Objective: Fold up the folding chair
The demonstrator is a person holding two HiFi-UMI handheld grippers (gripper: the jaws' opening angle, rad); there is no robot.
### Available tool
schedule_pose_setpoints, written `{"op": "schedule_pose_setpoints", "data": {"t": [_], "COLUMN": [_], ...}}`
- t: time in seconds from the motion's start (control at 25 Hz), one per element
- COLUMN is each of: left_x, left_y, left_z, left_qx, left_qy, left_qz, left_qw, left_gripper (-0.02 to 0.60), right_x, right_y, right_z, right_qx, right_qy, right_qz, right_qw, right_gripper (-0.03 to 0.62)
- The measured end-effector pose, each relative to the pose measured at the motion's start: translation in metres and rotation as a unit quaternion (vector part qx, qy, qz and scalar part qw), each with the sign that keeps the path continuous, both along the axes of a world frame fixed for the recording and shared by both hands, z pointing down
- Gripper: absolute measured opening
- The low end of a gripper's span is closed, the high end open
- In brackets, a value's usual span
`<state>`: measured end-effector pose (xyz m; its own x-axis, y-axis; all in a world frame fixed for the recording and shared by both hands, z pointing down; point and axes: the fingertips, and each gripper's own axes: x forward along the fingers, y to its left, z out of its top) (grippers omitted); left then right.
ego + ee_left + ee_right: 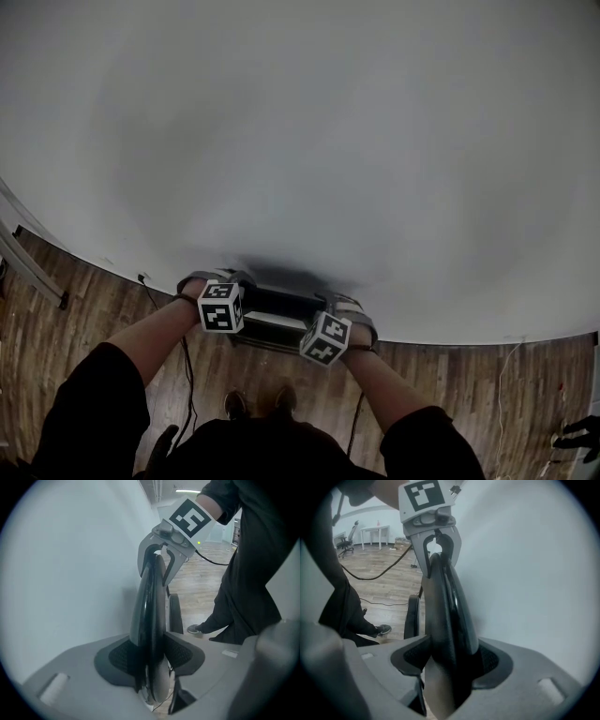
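The black folding chair (272,306) stands folded flat against a white wall, just beyond my feet. Its rounded top edge (150,602) runs between the jaws of my left gripper (152,660), and the dark pads (117,656) sit on either side without visibly squeezing it. My right gripper (450,665) straddles the same edge (445,606) further along, jaws open around it. Each gripper shows in the other's view: the right gripper (157,573) and the left gripper (438,559), both with fingers spread wider than the edge. In the head view the left gripper (212,281) and right gripper (343,306) sit on the chair's top.
A white wall (309,141) rises right behind the chair. Wooden floor (459,384) lies below, with cables (187,375) and my shoes (238,404). A metal frame (28,267) leans at the far left. A desk and office chair (375,531) stand far off.
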<state>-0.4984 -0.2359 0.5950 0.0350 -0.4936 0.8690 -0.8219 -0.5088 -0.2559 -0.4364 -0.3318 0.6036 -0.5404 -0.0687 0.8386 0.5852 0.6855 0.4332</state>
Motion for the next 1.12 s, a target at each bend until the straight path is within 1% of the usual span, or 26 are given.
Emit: {"op": "schedule_pose_setpoints", "data": {"t": [0.16, 0.32, 0.48, 0.64, 0.8, 1.12], "left_x": [-0.008, -0.013, -0.024, -0.027, -0.034, -0.045], "left_y": [-0.002, -0.011, -0.017, -0.016, -0.021, -0.028], "left_z": [0.001, -0.001, -0.003, -0.003, -0.006, -0.006], "left_qx": [0.015, 0.034, 0.052, 0.064, 0.075, 0.090], "left_qy": [-0.020, -0.049, -0.079, -0.096, -0.123, -0.148], "left_qz": [-0.015, -0.037, -0.056, -0.069, -0.085, -0.110], "left_qw": [0.9996, 0.9975, 0.9939, 0.9909, 0.9858, 0.9788], "left_gripper": [0.197, 0.221, 0.239, 0.247, 0.256, 0.275], "right_x": [-0.007, -0.011, -0.017, -0.021, -0.025, -0.034], "right_y": [-0.002, -0.013, -0.019, -0.019, -0.024, -0.033], "right_z": [-0.002, -0.004, -0.006, -0.006, -0.010, -0.011], "right_qx": [0.023, 0.042, 0.057, 0.070, 0.088, 0.123], "right_qy": [-0.027, -0.046, -0.059, -0.070, -0.081, -0.103], "right_qz": [0.008, 0.019, 0.027, 0.035, 0.047, 0.063], "right_qw": [0.999, 0.998, 0.996, 0.995, 0.992, 0.985], "right_gripper": [0.278, 0.296, 0.309, 0.321, 0.332, 0.348]}}
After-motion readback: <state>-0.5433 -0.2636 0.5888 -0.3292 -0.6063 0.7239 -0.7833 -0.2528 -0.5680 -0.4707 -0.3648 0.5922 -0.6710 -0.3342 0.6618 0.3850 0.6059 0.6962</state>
